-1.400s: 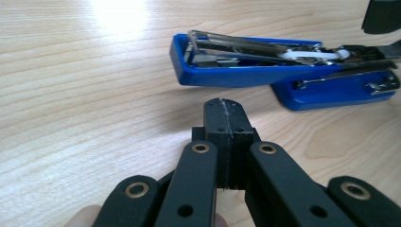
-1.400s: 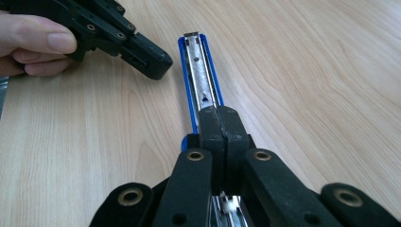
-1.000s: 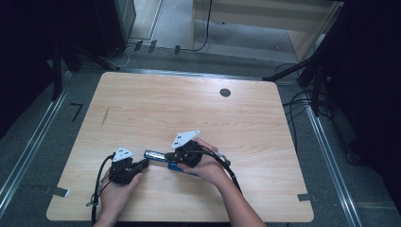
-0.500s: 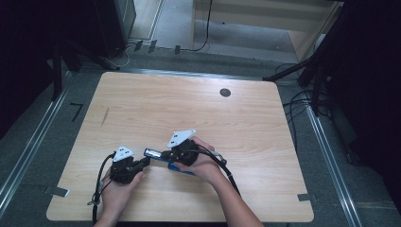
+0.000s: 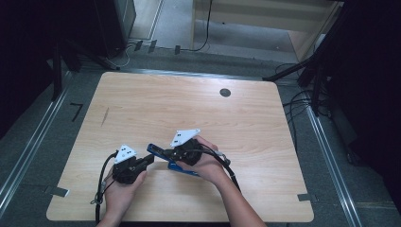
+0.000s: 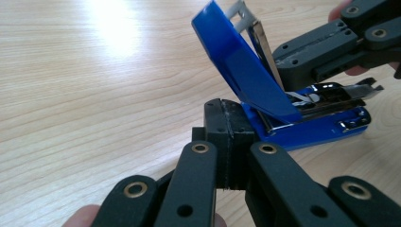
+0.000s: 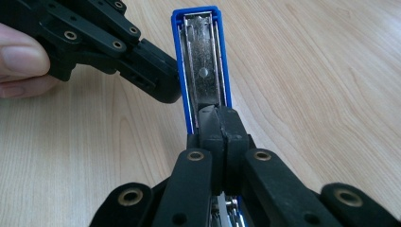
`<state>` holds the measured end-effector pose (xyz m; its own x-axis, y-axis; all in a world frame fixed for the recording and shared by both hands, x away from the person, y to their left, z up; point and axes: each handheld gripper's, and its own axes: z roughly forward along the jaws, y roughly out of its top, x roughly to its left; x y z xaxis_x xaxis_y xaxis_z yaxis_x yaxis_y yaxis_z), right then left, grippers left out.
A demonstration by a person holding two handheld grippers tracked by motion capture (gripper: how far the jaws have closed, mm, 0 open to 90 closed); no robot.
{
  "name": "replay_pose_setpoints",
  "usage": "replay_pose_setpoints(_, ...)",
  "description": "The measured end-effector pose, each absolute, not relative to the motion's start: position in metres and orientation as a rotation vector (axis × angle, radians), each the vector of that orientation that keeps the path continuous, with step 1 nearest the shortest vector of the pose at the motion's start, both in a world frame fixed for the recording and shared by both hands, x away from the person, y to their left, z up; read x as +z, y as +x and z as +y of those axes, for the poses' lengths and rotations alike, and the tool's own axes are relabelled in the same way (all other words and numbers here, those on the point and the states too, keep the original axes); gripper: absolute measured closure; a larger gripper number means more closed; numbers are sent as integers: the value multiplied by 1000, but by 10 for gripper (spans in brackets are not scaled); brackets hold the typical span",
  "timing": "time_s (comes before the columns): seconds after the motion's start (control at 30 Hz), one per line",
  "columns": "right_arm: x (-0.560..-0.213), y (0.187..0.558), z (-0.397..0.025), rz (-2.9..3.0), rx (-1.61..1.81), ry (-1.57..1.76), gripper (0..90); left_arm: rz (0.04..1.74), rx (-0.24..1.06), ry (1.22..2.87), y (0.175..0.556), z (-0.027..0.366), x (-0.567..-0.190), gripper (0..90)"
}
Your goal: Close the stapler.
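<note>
The stapler (image 6: 255, 85) has a glossy, smooth blue plastic cover and a bright, shiny metal rail inside. The left gripper (image 6: 228, 142) and the right gripper (image 7: 221, 137) look like matt black plastic with small brass-coloured rivets. The table (image 5: 189, 101) is pale wood with a smooth finish.

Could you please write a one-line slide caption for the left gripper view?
Blue stapler on the wooden table, its lid swung open; the left tool, jaws together, sits at its base.

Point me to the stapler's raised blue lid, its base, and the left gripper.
blue lid (image 6: 246, 61), left gripper view, outer face.
base (image 6: 312, 131), left gripper view, blue side.
left gripper (image 6: 227, 142), left gripper view, closed tips.
</note>
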<state>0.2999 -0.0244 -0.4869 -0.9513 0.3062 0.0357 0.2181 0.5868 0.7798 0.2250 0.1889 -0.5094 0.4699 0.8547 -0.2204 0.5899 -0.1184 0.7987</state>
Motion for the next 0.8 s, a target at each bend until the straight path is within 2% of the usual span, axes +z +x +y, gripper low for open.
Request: replay_pose_setpoints(0.8,-479,297,-50,2662,1380,486,900,1044,303,1893,212,142,-524,900)
